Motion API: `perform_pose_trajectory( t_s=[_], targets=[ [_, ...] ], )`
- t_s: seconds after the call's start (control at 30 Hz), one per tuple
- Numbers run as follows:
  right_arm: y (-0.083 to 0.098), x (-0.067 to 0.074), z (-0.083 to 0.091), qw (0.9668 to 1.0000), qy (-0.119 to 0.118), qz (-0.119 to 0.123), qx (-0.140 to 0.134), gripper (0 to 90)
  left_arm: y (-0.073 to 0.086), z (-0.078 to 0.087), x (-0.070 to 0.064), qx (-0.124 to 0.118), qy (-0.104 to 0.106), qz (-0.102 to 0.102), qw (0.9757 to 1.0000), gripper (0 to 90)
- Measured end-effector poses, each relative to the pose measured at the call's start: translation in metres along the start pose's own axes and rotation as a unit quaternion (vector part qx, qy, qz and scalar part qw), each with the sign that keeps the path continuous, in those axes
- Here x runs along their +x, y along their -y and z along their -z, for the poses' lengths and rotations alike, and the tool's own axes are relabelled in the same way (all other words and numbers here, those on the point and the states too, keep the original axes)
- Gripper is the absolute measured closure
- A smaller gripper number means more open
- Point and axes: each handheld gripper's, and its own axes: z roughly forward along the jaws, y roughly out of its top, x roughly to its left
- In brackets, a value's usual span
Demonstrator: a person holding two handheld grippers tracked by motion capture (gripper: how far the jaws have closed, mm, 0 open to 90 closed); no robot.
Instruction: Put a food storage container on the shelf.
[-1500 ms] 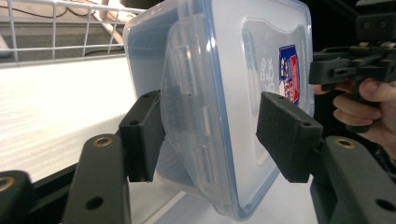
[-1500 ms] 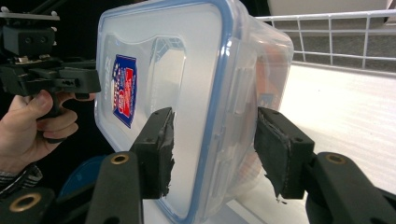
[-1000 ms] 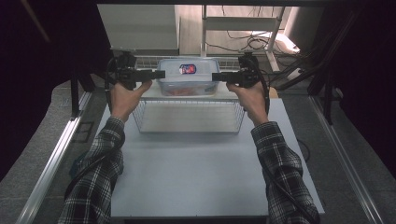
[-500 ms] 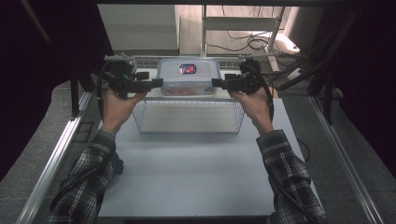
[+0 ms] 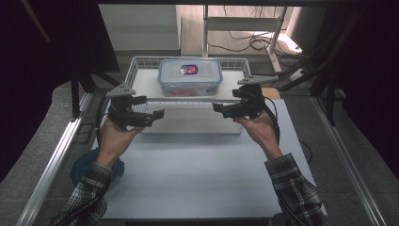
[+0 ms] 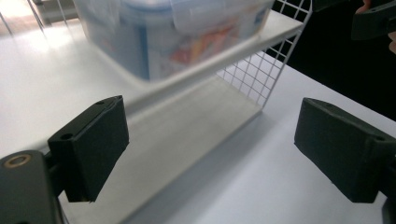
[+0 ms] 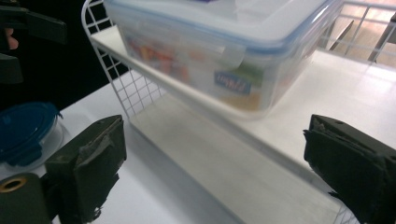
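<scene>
Left gripper (image 5: 157,113): fingers just opened, nothing between.
Right gripper (image 5: 219,108): same.
Box (image 5: 189,76): on wire shelf (image 5: 141,66); contents blurred, perhaps snacks.
Blue lid (image 7: 23,128): plain in right gripper view.

My count at the wire rack

I see one wire rack (image 5: 141,66), one lidded box (image 5: 189,76) on its top shelf, and one blue-lidded tub (image 5: 84,165) left of it.

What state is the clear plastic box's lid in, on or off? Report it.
On and shut. The clear plastic box with a blue-rimmed lid sits on the white wire rack's top shelf; the lid lies flat, and a side latch is folded down.
</scene>
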Motion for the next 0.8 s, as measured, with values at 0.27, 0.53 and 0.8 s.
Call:
perform_pose_trajectory(
  t_s=[0.27,0.53,0.8],
  targets=[
    [0.033,0.014,0.005,0.9996,-0.005,0.024,0.013,1.5,0.041,0.004,-0.015,0.019,0.012,0.005,0.9997,6.4],
    [0.075,0.03,0.017,0.9993,-0.017,0.03,0.014,1.0,0.08,0.011,-0.034,0.028,0.006,-0.015,0.9995,4.2],
    [0.114,0.043,0.028,0.9994,-0.02,0.026,0.014,1.1,0.117,0.017,-0.052,0.022,0.012,-0.018,0.9995,3.7]
  ],
)
